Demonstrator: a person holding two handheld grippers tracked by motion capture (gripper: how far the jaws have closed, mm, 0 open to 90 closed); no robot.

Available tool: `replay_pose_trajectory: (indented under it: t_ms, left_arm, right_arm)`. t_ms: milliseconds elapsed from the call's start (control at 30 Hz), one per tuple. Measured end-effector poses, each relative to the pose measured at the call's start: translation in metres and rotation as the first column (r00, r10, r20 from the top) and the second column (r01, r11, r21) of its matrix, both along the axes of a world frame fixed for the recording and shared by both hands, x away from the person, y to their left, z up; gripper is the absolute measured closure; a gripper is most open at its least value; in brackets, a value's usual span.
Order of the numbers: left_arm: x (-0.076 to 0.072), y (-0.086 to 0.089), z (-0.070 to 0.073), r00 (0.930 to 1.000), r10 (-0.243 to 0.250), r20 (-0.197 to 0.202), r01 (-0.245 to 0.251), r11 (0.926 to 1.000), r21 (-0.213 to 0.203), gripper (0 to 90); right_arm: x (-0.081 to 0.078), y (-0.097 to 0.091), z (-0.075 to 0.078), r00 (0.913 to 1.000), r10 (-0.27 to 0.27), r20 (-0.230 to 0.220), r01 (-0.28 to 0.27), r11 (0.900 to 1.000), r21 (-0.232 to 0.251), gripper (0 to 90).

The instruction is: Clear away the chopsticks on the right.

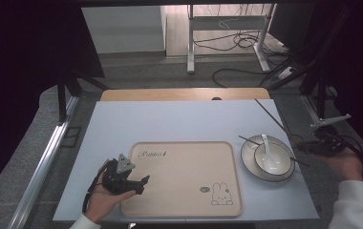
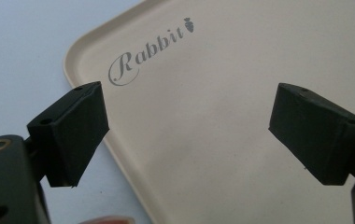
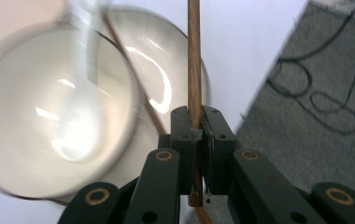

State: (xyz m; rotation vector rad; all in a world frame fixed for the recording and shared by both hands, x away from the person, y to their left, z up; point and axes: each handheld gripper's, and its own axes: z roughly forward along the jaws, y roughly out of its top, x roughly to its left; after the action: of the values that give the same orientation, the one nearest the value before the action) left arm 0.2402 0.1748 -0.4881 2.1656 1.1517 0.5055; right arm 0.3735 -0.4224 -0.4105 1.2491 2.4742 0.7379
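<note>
- Your right tongs (image 3: 195, 122) are pinching one thin brown wooden chopstick (image 1: 271, 117), their pads pressed onto its shaft at the tabletop's right edge.
- That chopstick is slanting up and away to the far left from your right hand (image 1: 346, 162); its long axis is running over the round white dark-rimmed plate (image 1: 251, 157).
- The second brown chopstick (image 1: 250, 141) is lying across the small white bowl (image 1: 281, 167) on that plate, beside a white ceramic spoon (image 1: 267, 151), just left of your right tongs.
- Your left tongs (image 2: 187, 135) are standing spread, holding nothing, over the near left corner of the beige rectangular tray (image 1: 184, 157) printed with a rabbit.
- The right gripper view is blurring the bowl and spoon; the held chopstick's lower end is sitting hidden behind the jaws.
</note>
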Motion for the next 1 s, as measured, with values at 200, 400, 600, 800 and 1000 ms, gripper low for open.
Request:
replay_pose_trajectory:
  t_ms: [200,400,600,800,1000]
  left_arm:
    - [0.0,0.001,0.0,1.0,0.0,0.0,0.0,1.0,-0.001,11.8]
    - [-0.001,0.002,0.001,1.0,0.003,0.005,-0.003,1.0,-0.007,11.8]
    - [-0.001,0.002,0.002,1.0,0.005,0.008,-0.005,0.9999,-0.013,11.9]
    - [-0.002,0.002,0.003,1.0,0.003,0.002,-0.003,0.9996,-0.027,12.0]
    - [-0.002,0.002,0.004,1.0,0.005,0.001,-0.005,0.9994,-0.034,12.1]
  right_arm:
    - [-0.017,0.038,0.024,0.9966,0.074,0.036,-0.076,0.9962,0.044,84.2]
    - [-0.034,0.076,0.031,0.9885,0.149,0.027,-0.15,0.9878,0.044,84.1]
    - [-0.054,0.12,0.026,0.9724,0.233,0.0,-0.233,0.9722,0.017,84.0]
    - [-0.068,0.16,0.009,0.9493,0.312,-0.042,-0.312,0.9499,-0.009,84.0]
    - [-0.079,0.19,-0.015,0.937,0.337,-0.092,-0.341,0.9396,-0.031,83.9]
